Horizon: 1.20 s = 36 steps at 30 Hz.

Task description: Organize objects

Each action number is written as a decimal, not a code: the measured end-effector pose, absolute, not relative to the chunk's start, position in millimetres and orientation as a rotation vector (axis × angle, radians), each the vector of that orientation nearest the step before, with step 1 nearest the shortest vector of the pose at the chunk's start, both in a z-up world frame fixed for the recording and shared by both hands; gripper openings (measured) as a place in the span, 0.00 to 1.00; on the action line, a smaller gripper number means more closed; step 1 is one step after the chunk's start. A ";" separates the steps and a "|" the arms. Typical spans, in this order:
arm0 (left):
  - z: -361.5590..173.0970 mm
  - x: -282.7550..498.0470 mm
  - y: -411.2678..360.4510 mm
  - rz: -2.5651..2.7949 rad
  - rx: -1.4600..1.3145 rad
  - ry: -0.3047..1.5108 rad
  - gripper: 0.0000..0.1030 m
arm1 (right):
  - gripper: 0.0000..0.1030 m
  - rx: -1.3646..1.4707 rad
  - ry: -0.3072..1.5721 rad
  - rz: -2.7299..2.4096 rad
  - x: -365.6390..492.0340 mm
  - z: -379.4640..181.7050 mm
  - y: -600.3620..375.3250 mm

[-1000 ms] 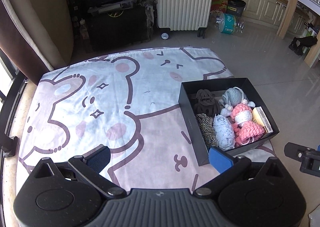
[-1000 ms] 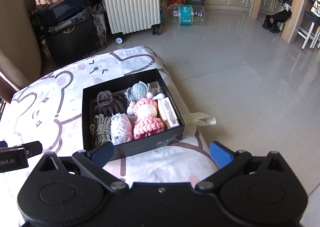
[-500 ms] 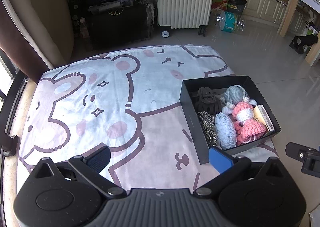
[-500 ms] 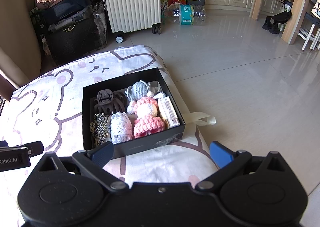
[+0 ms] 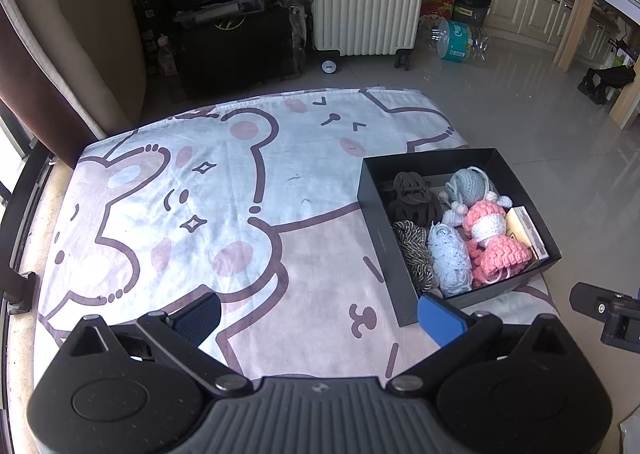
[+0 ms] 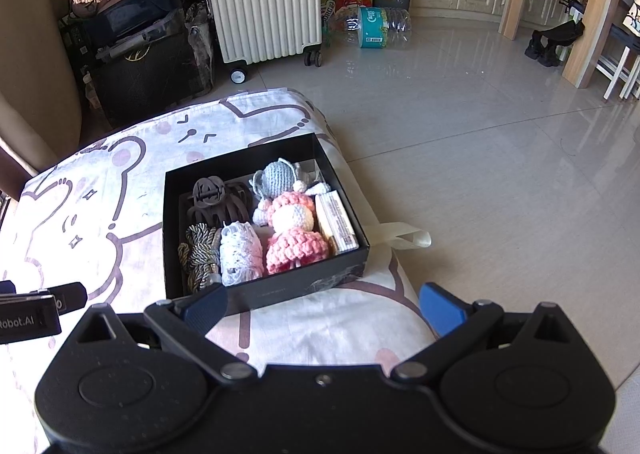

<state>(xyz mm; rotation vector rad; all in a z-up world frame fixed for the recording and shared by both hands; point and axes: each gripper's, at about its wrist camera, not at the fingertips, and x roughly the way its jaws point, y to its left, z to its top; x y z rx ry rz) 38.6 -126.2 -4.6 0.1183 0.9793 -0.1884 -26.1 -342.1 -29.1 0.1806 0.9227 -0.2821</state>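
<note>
Both of your grippers hang empty over the sheet, with the filled box ahead of them.

You have the sheet spread wide and bare on its left side, and the box sits near its right edge, just beyond your right gripper; your left gripper hovers beside the box's near left corner. Both sets of fingers are spread apart and grasp nothing. Inside the box lie a dark clip, a pink doll, a white lace roll, a striped cord, a grey knit piece and a flat packet, packed touching one another. This looks like the start of a step, or the end of packing; I cannot tell which. If you mean to pick next, bring the right gripper down over one piece and close only on it, since its neighbours press against it.
</note>
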 end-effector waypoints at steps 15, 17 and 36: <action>-4.8 39.3 -126.6 -0.190 0.119 0.987 1.00 | 1.00 0.179 0.927 -0.282 -26.1 -30.6 -342.2; -5.0 38.8 -126.6 -0.190 0.121 0.987 1.00 | 1.00 0.180 0.927 -0.281 -26.2 -30.6 -342.2; -4.5 38.6 -128.3 -0.191 0.126 0.985 1.00 | 1.00 0.180 0.930 -0.282 -26.4 -31.9 -342.6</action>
